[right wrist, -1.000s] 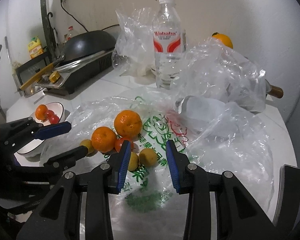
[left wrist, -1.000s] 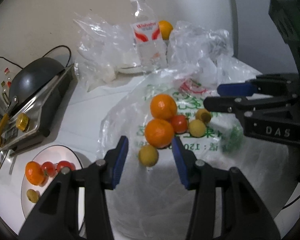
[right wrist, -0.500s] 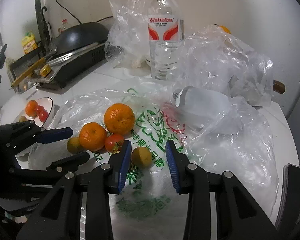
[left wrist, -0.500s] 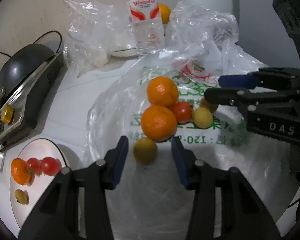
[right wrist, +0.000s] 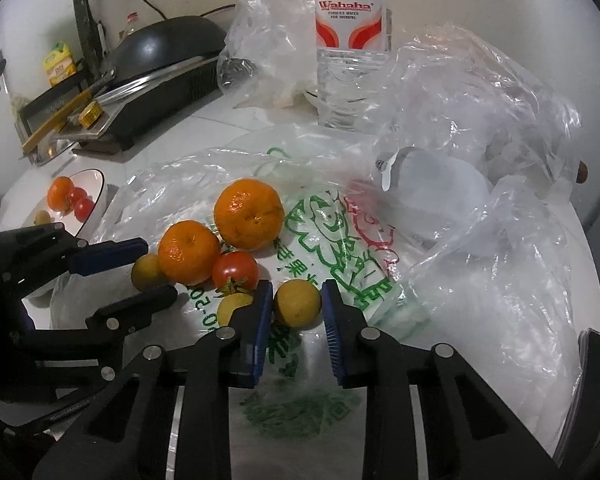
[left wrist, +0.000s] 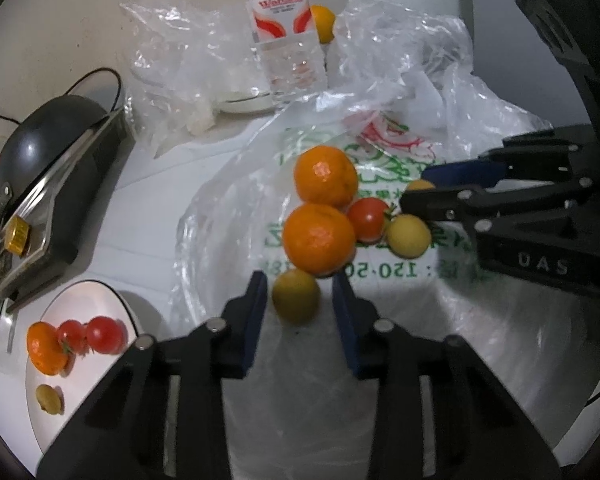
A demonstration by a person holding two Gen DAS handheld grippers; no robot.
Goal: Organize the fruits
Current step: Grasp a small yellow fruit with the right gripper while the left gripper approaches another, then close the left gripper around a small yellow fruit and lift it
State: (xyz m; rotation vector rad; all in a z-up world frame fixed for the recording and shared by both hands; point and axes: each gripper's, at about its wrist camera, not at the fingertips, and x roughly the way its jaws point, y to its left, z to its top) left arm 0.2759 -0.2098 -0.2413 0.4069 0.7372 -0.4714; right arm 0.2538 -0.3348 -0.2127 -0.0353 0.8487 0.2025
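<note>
While both jaws close, left hand-held gripper (left wrist: 298,294) brackets a small yellow fruit (left wrist: 296,295); right hand-held gripper (right wrist: 296,305) pinches another (right wrist: 297,302), both on the printed plastic bag (right wrist: 331,216). Next: lift clear, carry to the white plate (left wrist: 80,292). Bag: three yellow fruits, two mandarins, one tomato. Plate: one mandarin, two tomatoes, one yellow fruit.

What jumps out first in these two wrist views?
The cluster of fruit on the printed plastic bag at centre: two oranges, a tomato and small yellow fruits. The right gripper is shut on one yellow fruit; the left gripper is closing around another, which sits between its jaws. A white plate at lower left in the left wrist view already holds an orange, two tomatoes and a yellow fruit.
</note>
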